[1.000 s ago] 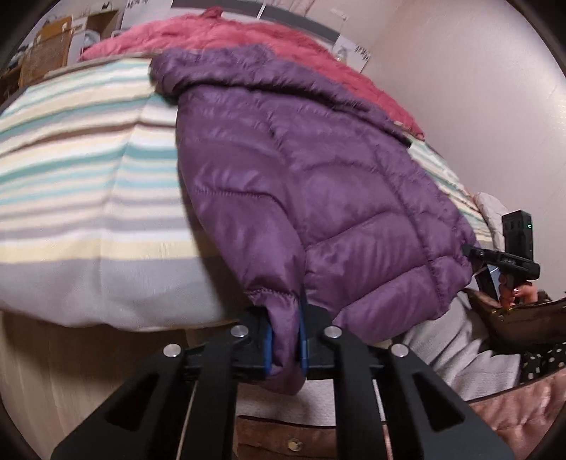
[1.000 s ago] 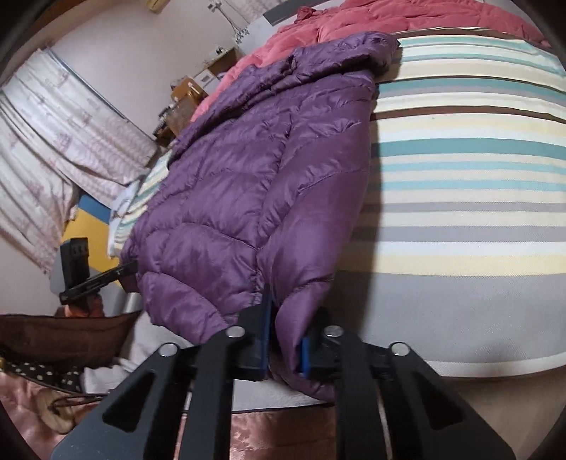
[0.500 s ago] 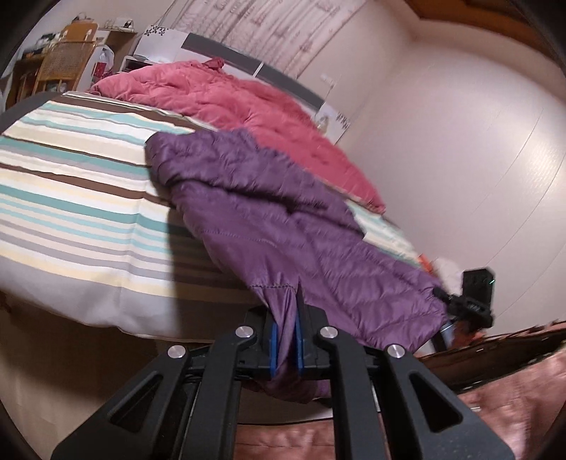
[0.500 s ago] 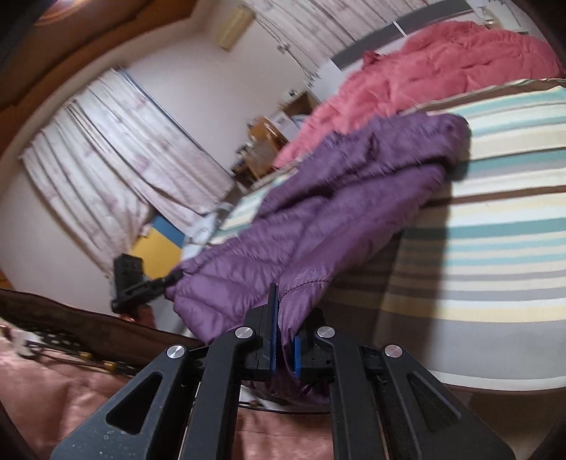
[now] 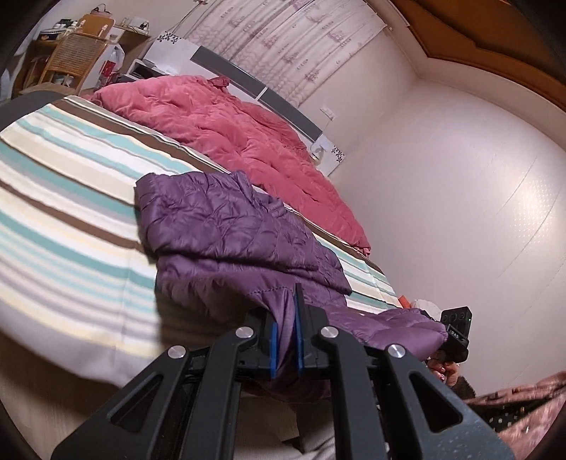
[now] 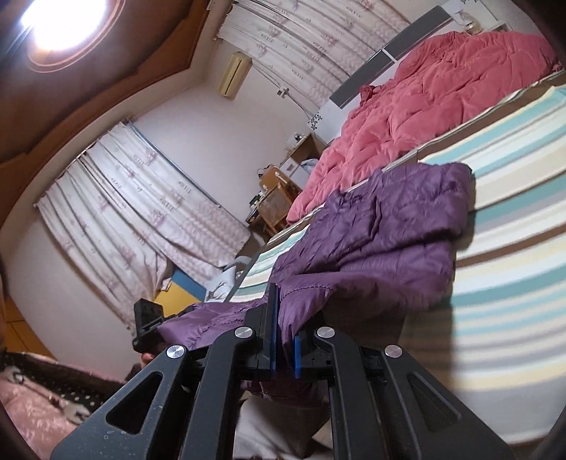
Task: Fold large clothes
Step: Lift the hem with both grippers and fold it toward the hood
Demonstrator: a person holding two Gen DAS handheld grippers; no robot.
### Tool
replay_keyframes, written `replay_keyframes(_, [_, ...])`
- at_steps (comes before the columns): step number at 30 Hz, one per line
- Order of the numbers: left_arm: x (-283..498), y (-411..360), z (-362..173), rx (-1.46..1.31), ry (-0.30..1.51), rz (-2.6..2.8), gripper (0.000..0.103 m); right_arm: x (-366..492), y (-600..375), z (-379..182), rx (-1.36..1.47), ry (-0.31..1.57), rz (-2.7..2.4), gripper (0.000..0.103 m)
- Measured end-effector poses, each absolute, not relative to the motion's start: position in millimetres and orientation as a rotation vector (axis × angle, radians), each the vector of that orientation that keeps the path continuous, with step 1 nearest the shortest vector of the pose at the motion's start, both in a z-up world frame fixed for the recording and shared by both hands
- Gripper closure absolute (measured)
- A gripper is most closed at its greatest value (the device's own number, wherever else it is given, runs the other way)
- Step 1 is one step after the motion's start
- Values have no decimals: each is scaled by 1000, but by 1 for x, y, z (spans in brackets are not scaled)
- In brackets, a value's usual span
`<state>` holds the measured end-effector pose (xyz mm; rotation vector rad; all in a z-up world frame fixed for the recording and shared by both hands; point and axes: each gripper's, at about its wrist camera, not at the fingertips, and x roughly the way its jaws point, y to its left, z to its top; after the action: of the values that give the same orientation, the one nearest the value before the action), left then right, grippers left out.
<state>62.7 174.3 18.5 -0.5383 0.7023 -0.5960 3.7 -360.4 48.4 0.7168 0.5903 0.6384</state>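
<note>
R view only – ceiling light; L view – wicker chair.

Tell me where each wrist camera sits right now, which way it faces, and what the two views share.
Left wrist: on the left gripper, looking along its fingers over the bed toward the headboard; its pads pinch the jacket hem. The right gripper and its hand show at far right.
Right wrist: on the right gripper, facing the same way, shut on the hem; the left gripper shows at left.
Shared: jacket, bed, pink duvet, curtains.
</note>
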Motion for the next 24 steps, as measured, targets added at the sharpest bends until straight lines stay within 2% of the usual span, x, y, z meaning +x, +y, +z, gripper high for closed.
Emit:
replay_keyframes(12, [141,171,10,-533,781,-522,95,74,-367,44,790,591,565,96])
replay_keyframes(24, [229,153,-17,-493,869,-406,95,157,-370,13,829,691,391,96])
